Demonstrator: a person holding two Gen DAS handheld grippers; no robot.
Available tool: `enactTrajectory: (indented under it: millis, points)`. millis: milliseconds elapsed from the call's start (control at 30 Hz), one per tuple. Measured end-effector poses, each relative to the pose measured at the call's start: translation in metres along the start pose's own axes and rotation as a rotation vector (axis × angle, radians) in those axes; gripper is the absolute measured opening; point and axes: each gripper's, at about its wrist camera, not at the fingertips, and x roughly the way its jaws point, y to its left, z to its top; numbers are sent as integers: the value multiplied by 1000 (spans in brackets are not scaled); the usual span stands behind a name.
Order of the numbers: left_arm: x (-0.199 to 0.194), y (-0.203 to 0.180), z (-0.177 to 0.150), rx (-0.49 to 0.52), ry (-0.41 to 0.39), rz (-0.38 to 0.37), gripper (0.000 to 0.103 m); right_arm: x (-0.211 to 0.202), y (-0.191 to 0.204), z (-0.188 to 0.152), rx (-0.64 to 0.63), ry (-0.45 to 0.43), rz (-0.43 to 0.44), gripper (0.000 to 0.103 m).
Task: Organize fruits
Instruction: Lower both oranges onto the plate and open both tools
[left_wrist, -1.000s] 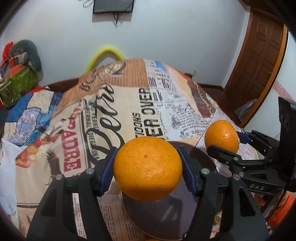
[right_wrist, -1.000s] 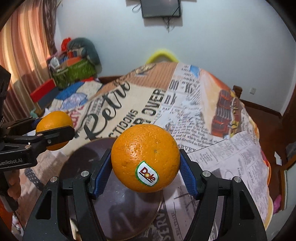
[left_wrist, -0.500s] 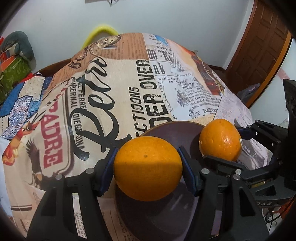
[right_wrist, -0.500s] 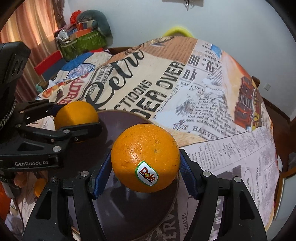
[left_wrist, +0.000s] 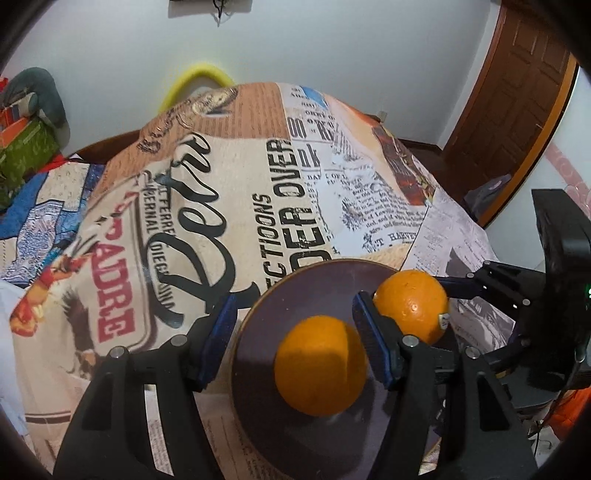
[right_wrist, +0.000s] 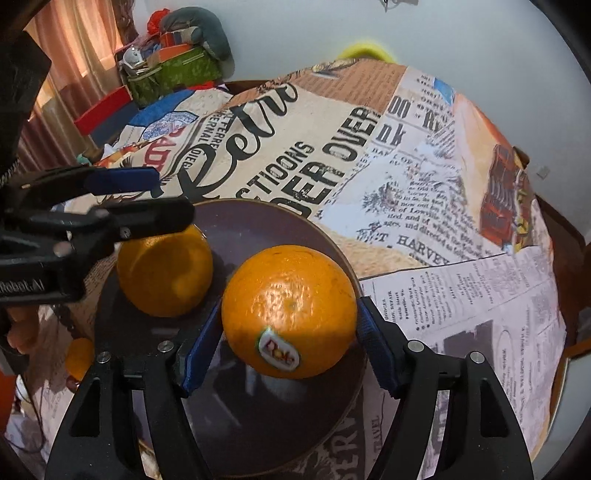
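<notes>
Two oranges on one dark plate (right_wrist: 258, 225), one plain orange (right_wrist: 164, 271), one stickered orange (right_wrist: 290, 312), two claws, left claw (left_wrist: 295, 332), right claw (right_wrist: 284, 339)

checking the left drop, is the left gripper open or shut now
Open. In the left wrist view the left gripper has its blue pads spread wider than the plain orange, which sits free on the brown plate.

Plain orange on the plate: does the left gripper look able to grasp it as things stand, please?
Likely yes: the left gripper is open over the plain orange with nothing between; the stickered orange beside it crowds one finger.
</notes>
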Motion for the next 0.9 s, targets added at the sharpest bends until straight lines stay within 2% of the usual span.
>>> enactTrajectory:
  millis: [233,500,600,667,900]
  points:
    - [-39,-2,-6,-1,-61,36,64,-32,0,-4,47,-58,5,69]
    - [-95,-15,-20,8,-131,57,64,-89,17,-14,48,-173,-52,69]
    - [-116,-23,-29,22,-158,65,64,-109,27,-19,36,-218,-76,71]
    - [-130,-28,-36,28,-176,67,65,-121,34,-25,34,-250,-84,76]
    - [-164,-41,-64,34,-202,69,67,-146,58,-53,24,-306,-107,77]
